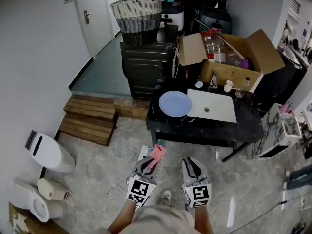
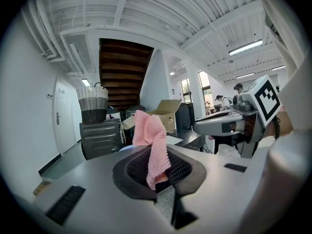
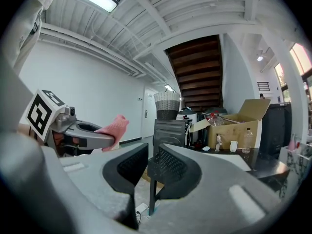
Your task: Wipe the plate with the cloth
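A pale blue plate (image 1: 175, 103) lies on the black table (image 1: 204, 130), at its left end. The pink cloth (image 1: 157, 154) hangs from my left gripper (image 1: 152, 161), which is held low above the floor, short of the table's front edge. In the left gripper view the jaws are shut on the cloth (image 2: 152, 140), and it stands up and droops over the left gripper (image 2: 158, 174). My right gripper (image 1: 191, 164) is beside it, to the right. In the right gripper view the right gripper (image 3: 153, 167) shows a narrow gap with nothing in it.
A white rectangular board (image 1: 212, 106) lies next to the plate, with small bottles and cups behind it. A cardboard box (image 1: 234, 57) sits at the table's back. A black cabinet (image 1: 146, 65) carries a wicker basket (image 1: 137, 13). Wooden steps (image 1: 90, 118) are at the left, and a cable (image 1: 124, 162) lies on the floor.
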Tool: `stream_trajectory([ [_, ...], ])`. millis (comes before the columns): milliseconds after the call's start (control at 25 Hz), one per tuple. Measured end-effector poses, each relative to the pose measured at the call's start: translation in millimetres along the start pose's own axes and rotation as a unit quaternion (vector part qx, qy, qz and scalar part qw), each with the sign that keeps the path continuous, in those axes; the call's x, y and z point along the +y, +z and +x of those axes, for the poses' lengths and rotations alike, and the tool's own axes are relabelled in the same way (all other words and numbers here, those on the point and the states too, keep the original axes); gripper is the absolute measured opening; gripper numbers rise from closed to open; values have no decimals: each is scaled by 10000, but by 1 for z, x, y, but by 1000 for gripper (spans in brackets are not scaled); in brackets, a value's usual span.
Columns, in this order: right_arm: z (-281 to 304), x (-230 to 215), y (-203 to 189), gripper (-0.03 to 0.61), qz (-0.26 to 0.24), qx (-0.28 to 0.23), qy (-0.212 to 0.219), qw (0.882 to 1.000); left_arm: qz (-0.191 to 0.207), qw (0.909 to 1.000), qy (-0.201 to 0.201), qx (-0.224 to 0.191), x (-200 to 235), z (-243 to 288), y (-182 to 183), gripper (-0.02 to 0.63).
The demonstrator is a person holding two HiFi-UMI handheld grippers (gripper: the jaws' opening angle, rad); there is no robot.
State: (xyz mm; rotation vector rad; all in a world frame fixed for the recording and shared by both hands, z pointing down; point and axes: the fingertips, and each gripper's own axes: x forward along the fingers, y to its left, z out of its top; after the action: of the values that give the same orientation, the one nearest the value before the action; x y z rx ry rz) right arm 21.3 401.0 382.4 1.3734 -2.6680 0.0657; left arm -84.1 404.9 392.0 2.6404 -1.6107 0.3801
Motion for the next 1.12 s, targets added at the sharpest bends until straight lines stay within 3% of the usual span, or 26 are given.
stream_trajectory([
  [520, 40, -65, -2, 72, 115, 7, 210, 9997, 48, 9998, 147, 99, 2, 69, 17, 34],
  [1120, 75, -93, 1, 72, 185, -82, 407, 9990, 123, 9993, 323, 130, 16, 106, 24, 34],
])
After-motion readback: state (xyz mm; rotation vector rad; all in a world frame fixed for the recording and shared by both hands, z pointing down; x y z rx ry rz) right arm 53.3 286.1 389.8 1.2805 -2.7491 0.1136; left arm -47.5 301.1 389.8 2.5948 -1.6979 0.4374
